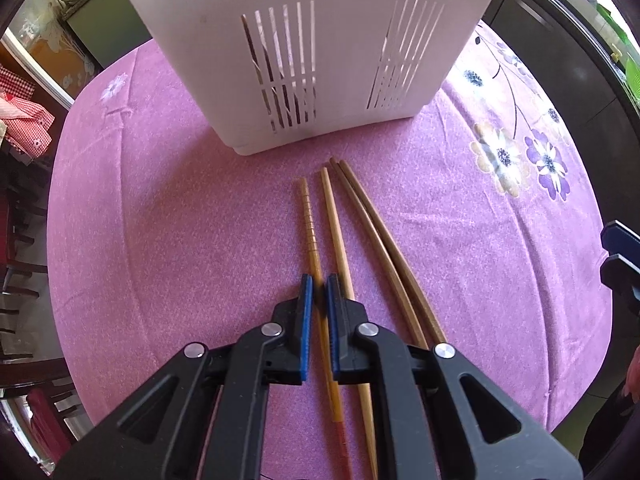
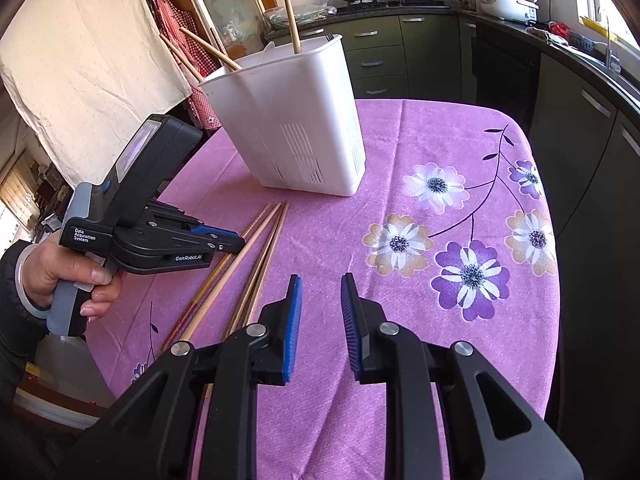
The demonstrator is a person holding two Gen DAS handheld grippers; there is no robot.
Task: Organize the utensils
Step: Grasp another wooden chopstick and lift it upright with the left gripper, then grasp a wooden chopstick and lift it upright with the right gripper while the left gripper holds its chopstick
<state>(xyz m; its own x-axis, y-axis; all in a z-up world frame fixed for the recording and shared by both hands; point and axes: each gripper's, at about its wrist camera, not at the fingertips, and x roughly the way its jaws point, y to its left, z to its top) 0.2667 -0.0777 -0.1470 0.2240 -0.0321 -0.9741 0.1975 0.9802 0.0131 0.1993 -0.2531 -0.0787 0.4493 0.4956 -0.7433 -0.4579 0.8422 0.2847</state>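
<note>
Several wooden chopsticks lie side by side on the purple tablecloth [image 1: 160, 200] in front of a white slotted utensil holder [image 1: 304, 40]. My left gripper [image 1: 318, 292] straddles the leftmost, orange ridged chopstick [image 1: 308, 216], with its blue pads close on either side; a small gap still shows. A pale chopstick [image 1: 334, 220] and two brown ones [image 1: 376, 232] lie to its right. In the right wrist view the holder [image 2: 304, 128] holds several chopsticks upright. My right gripper [image 2: 320, 292] is open and empty above the cloth, right of the chopsticks [image 2: 256, 248] and the left gripper [image 2: 236, 242].
The table edge curves round on the left and near sides. Dark kitchen cabinets [image 2: 580, 140] stand to the right and behind, with pans on a stove at the back. A cream cloth [image 2: 80, 60] hangs at the left.
</note>
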